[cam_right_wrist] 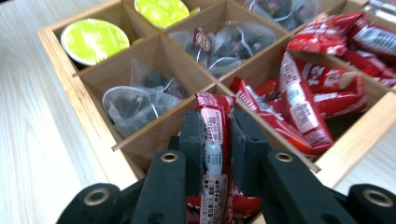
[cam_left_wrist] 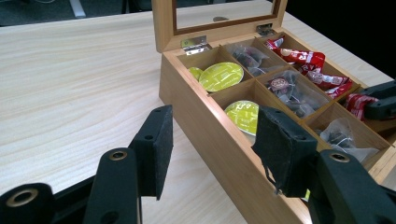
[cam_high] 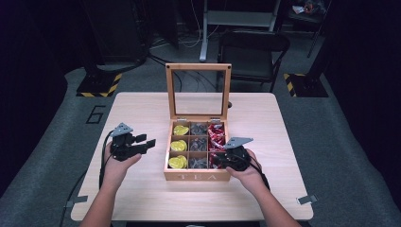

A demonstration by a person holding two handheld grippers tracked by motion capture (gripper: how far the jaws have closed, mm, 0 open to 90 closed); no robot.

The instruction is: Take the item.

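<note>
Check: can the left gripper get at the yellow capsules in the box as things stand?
Probably yes. The lid stands open, the yellow capsules lie uncovered in the column nearest the left gripper, whose jaws are apart with nothing between them. The right gripper is across the box on a red packet.

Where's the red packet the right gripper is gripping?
Red packet sits pinched in the right gripper, over the tea box's near right compartment, beside the clear tea bags.

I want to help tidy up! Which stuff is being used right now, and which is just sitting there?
In use:
right tool, shut on a red packet
wooden tea box, lid open

Just sitting there:
yellow-green capsules
clear tea bags
left tool, holding nothing
folding chair
</note>
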